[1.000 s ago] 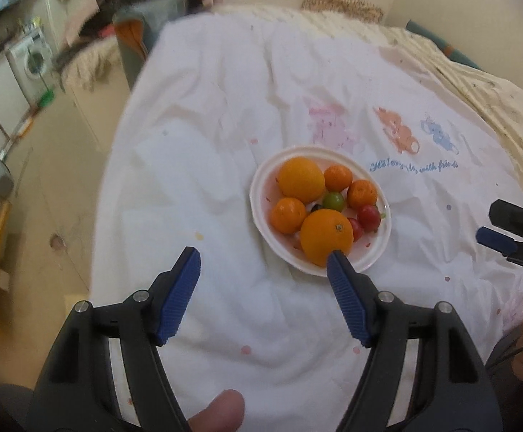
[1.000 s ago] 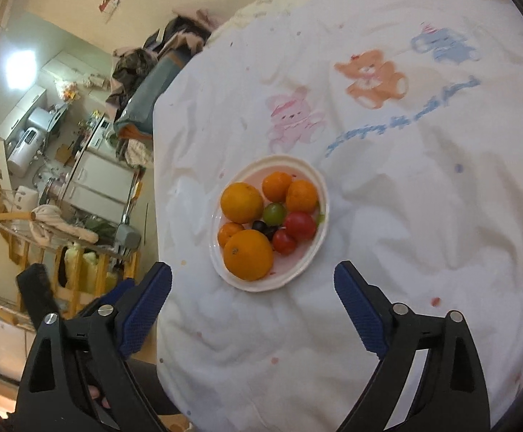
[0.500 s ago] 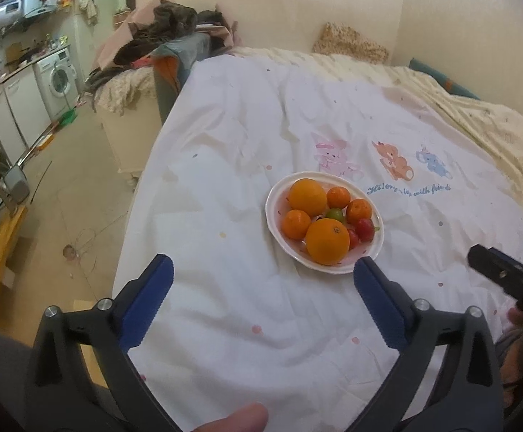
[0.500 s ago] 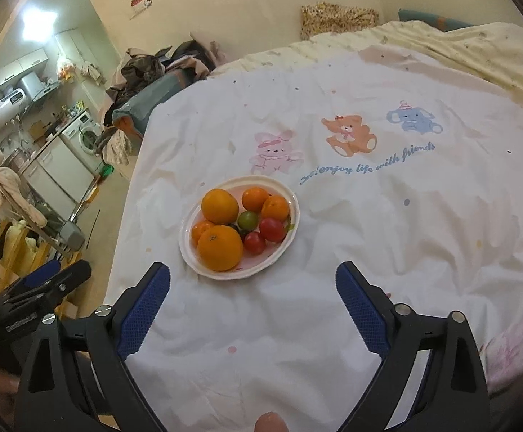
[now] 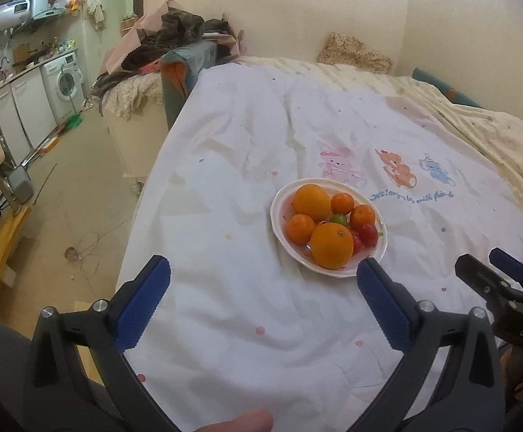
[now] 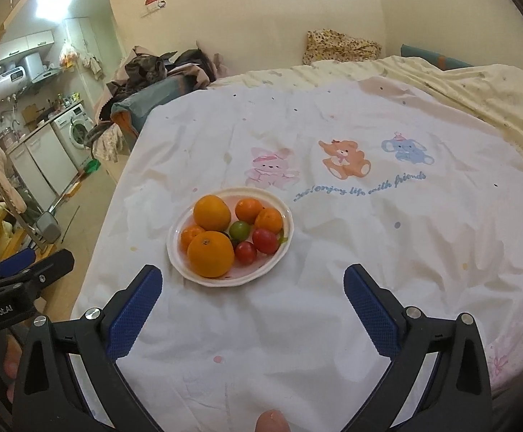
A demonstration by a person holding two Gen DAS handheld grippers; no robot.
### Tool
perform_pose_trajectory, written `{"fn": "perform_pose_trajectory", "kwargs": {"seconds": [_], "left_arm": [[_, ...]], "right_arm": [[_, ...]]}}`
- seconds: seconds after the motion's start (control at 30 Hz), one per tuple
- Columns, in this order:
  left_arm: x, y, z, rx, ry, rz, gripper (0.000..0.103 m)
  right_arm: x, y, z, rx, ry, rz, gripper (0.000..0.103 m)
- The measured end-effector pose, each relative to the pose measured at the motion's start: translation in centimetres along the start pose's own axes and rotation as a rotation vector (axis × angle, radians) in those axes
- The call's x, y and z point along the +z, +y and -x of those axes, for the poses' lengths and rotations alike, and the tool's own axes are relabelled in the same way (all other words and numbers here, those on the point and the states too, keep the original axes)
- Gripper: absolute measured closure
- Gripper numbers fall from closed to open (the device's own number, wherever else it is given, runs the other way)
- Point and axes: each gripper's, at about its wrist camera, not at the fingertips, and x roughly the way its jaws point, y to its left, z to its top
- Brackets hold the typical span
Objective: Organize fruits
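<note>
A white plate (image 5: 276, 204) (image 6: 286, 212) sits on the white sheet and holds two large oranges (image 5: 331, 244) (image 6: 210, 253), several small tangerines (image 5: 300, 228), red tomatoes (image 6: 265, 241) and a green one (image 6: 239, 229). My left gripper (image 5: 263, 280) is open and empty, near the bed's front edge, short of the plate. My right gripper (image 6: 252, 286) is open and empty, just in front of the plate. Each gripper shows at the edge of the other's view.
The bed's white sheet (image 6: 369, 237) with cartoon animals spreads behind the plate, with a cream blanket (image 6: 477, 86) at the back right. A clothes-piled chair (image 5: 175, 43) stands at the bed's far left. Floor and washing machine (image 5: 63, 82) lie left.
Both grippers have pulled back and tilted up from the plate, so it looks smaller and more of the room shows. The left jaws have opened wider.
</note>
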Motion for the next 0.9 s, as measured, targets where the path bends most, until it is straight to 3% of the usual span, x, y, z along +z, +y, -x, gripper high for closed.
{"fn": "perform_pose_trajectory", "kwargs": {"seconds": [0.9], "left_arm": [[0.11, -0.51, 0.08, -0.018, 0.003, 0.005, 0.001]], "right_arm": [[-0.19, 0.04, -0.36, -0.024, -0.001, -0.001, 0.0]]}}
